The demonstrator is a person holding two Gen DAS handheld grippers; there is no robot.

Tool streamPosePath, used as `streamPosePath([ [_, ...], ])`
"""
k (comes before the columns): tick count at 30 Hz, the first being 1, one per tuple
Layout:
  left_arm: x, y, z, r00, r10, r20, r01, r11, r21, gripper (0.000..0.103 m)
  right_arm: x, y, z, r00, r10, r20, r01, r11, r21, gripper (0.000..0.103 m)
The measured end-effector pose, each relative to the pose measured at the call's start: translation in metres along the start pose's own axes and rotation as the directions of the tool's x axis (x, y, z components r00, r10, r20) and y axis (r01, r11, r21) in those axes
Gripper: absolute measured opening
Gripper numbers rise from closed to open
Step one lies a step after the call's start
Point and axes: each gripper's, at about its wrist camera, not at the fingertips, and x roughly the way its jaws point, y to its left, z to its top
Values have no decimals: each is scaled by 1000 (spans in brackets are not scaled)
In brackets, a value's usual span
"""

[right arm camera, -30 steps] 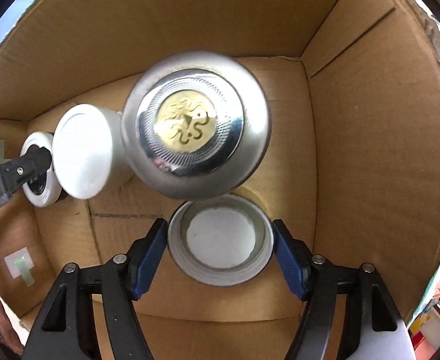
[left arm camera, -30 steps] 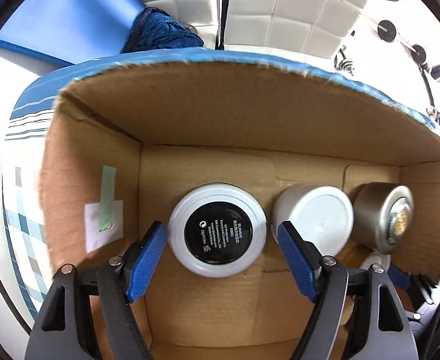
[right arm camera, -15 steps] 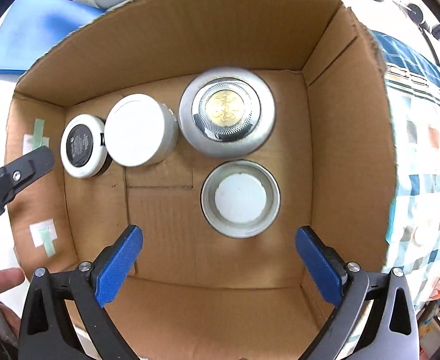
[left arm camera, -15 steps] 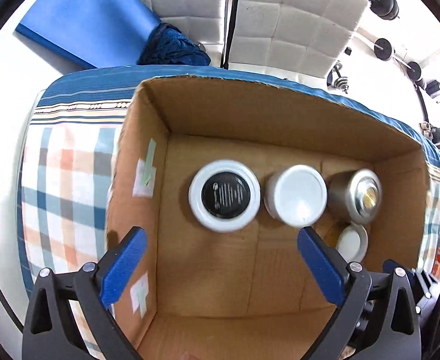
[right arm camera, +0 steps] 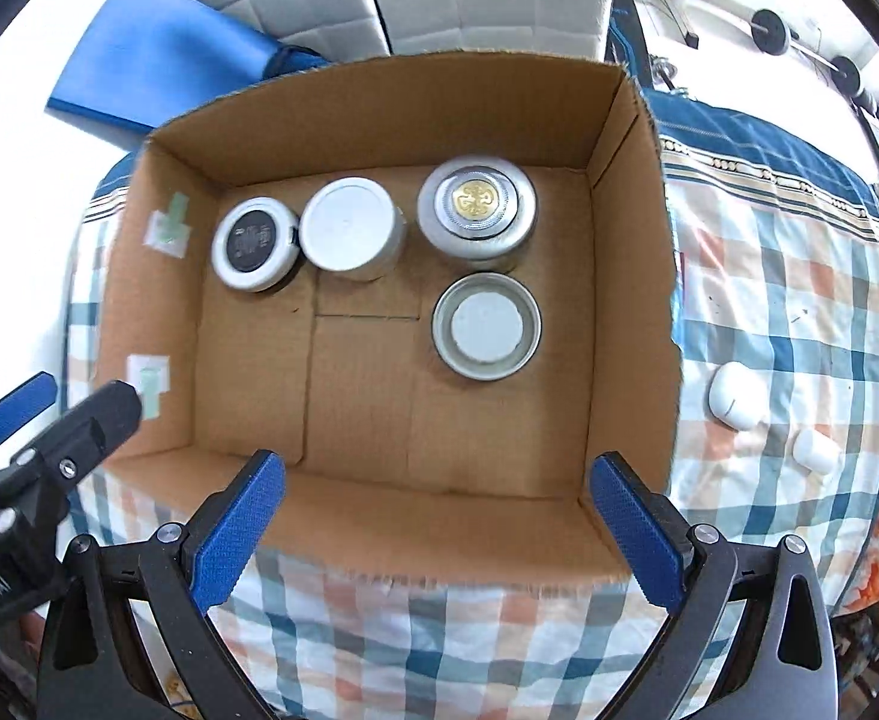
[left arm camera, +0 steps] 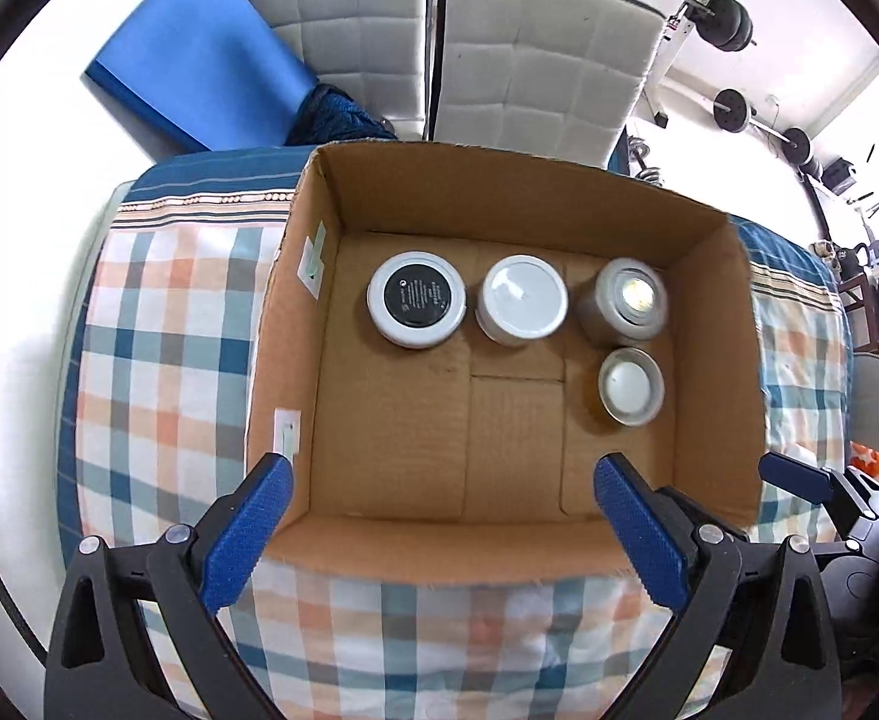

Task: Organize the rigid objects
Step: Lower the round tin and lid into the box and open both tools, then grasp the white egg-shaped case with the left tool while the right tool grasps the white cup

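Note:
An open cardboard box (left arm camera: 499, 534) (right arm camera: 439, 516) stands on a checked cloth. Inside, along the far wall, stand a white jar with a black label (left arm camera: 416, 299) (right arm camera: 254, 243), a white-lidded jar (left arm camera: 522, 299) (right arm camera: 352, 227) and a silver tin with a gold emblem (left arm camera: 630, 299) (right arm camera: 476, 205). A shallow silver lid with a white centre (left arm camera: 630, 385) (right arm camera: 486, 325) lies in front of the tin. My left gripper (left arm camera: 442, 531) is open and empty above the box's near edge. My right gripper (right arm camera: 436, 531) is open and empty above the same edge.
Two small white objects (right arm camera: 736, 401) (right arm camera: 816, 451) lie on the checked cloth (right arm camera: 787, 312) right of the box. A blue mat (left arm camera: 199, 54) and grey padded cushions (left arm camera: 535, 60) stand behind. Barbell weights (left arm camera: 730, 111) are at the far right.
Both grippers have opened off the labelled jar and the silver lid and pulled up and back out of the box. All the containers stay in place.

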Motion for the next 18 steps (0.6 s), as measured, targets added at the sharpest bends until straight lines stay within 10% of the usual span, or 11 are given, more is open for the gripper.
streamPosePath([
  [10, -42, -34, -9, 997, -18, 69, 17, 1000, 20, 103, -46, -22, -29, 996, 68, 59, -69, 998, 7, 103],
  [18, -50, -140, -14, 995, -8, 104, -9, 986, 166, 103, -66, -118, -48, 997, 27, 71, -36, 992, 119, 103],
])
